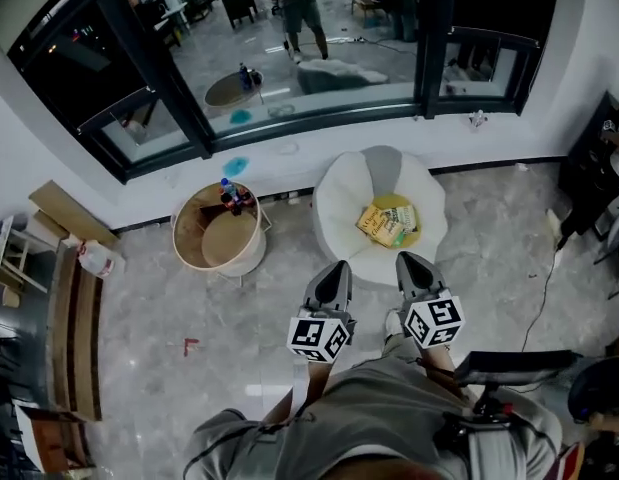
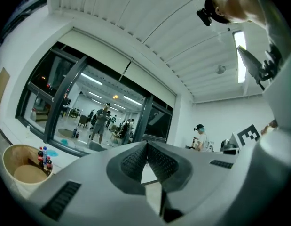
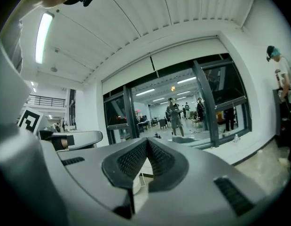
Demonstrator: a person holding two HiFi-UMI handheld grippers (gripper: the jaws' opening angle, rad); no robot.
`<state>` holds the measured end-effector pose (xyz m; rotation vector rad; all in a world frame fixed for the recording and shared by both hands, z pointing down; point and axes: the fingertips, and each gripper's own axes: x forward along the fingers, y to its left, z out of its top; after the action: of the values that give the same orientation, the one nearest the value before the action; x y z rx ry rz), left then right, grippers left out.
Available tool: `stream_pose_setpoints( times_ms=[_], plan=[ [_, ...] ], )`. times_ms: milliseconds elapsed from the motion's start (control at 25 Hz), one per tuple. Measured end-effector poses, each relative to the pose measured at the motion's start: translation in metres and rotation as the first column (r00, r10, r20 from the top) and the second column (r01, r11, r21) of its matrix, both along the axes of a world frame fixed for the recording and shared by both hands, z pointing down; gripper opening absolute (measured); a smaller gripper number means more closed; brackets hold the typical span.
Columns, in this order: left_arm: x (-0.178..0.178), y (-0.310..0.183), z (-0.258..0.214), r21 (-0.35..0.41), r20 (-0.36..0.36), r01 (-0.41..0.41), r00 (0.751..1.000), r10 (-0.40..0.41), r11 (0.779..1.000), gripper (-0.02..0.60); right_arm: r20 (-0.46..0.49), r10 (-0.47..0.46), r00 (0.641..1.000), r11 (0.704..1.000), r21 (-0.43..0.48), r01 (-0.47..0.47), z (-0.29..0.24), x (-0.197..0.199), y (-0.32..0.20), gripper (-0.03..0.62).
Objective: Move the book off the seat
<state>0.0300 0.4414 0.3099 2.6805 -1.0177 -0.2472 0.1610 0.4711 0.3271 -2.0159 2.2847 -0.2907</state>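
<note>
The left tool (image 2: 146, 147), jaws pressed together with nothing between, points toward the window (image 2: 103, 112).

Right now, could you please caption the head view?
Shut hand-held grippers face the yellow book on the white seat.

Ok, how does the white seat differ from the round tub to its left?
The seat is white, soft-looking and wider; the tub is tan inside with a thin rim. The seat carries a yellow book; the tub carries bottles at its edge. Both are round and stand on the floor near the window.
</note>
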Motion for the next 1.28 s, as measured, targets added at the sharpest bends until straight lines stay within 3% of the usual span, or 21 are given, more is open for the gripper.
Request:
stream_pose_setpoints(
  times_ms=[160,440,640,960,1280],
  plan=[
    [0.046,-0.069,-0.011,0.032,0.056,0.089,0.994,-0.090,0.996,0.012,0.012,-0.085,0.996,0.996,0.027,0.085,-0.007,0.045,-0.069,0.014],
    [0.123,-0.144,-0.007,-0.021,0.082,0.156,0.985,-0.153,0.988,0.014,0.005,-0.201,0.980,0.977,0.070,0.200,-0.018,0.113,-0.154,0.014],
    [0.164,-0.171,-0.011,-0.008,0.120,0.125,0.985,-0.123,0.992,0.012,0.025,-0.237,0.971,0.971,0.048,0.236,-0.012,0.138,-0.191,0.014],
    [0.187,-0.233,-0.001,-0.043,0.115,0.088,0.990,-0.083,0.995,0.012,0.029,-0.156,0.987,0.988,0.022,0.155,-0.007,0.170,-0.237,0.014],
    [0.210,-0.297,-0.006,-0.023,-0.002,-0.032,0.999,0.032,0.999,0.012,-0.044,0.000,0.999,0.997,-0.076,-0.003,-0.025,0.211,-0.265,0.014]
  ],
)
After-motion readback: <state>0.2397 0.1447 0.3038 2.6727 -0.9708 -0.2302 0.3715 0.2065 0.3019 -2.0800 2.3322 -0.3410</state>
